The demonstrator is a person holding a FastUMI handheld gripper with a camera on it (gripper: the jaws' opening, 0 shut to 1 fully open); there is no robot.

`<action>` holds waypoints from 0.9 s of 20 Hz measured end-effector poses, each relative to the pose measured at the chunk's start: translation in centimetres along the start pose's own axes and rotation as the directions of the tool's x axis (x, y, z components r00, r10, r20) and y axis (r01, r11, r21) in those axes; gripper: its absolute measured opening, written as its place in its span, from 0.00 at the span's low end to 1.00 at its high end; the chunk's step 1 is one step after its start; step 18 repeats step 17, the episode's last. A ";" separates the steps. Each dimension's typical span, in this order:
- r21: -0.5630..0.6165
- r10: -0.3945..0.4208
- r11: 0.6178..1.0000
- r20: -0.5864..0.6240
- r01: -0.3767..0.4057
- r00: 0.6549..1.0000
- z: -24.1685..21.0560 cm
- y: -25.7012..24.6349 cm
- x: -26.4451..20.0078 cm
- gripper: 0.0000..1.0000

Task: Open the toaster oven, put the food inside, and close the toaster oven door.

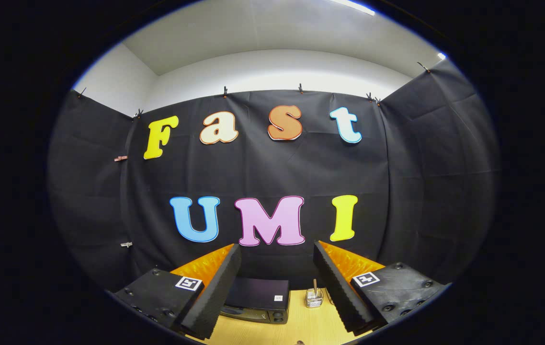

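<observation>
In the gripper view the gripper [277, 287] is held high and level, looking across a wooden table [301, 326] toward the black cloth wall [263, 177]. Its two fingers [215, 292] stand spread wide, pinching nothing — open air between them.

Between the fingers, beyond their tips, sits the oven [258, 299], a dark box near the back of the table, close to the wall. Only its top and a strip of its front with small knobs can be seen from here; the left finger hides its left part. I see no door hanging down in front of it, so the door looks shut, though the view is too low and small to be sure. Just right of the oven, apart from it, stands a small shiny holder with a stick rising out of it [314, 297] — possibly the food, but I cannot tell what it is.

How far along? With the door seemingly shut and the fingers bare, this would fit either a point ahead of the opening or one after the closing; if that holder is the food, it stands outside the oven.

For room: bare table lies between the fingers and the oven, with open tabletop ahead. The wall crowds the oven from behind, and the holder stands close on its right.
</observation>
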State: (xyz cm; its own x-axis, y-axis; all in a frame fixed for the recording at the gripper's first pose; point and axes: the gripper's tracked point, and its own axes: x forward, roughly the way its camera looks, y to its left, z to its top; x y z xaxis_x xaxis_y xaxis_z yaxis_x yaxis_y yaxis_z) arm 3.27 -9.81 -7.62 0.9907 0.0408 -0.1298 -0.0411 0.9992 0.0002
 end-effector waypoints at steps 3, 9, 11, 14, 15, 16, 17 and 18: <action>-0.007 -0.004 1.000 -0.008 0.004 1.000 -0.2 -0.1 0.1 0.98; -0.018 -0.003 1.000 -0.016 0.003 1.000 -0.4 0.0 0.2 0.98; -0.016 -0.002 1.000 -0.017 0.002 1.000 -0.3 0.1 0.3 0.98; -0.011 -0.002 1.000 -0.011 0.002 1.000 -0.2 0.2 0.4 0.98; -0.011 -0.003 1.000 -0.010 0.002 1.000 -0.2 0.2 0.4 0.98; -0.010 -0.002 1.000 -0.011 0.002 1.000 -0.2 0.2 0.3 0.98; -0.009 -0.003 1.000 -0.013 0.003 1.000 -0.2 0.2 0.3 0.98; -0.009 -0.003 1.000 -0.013 0.003 1.000 -0.2 0.2 0.3 0.98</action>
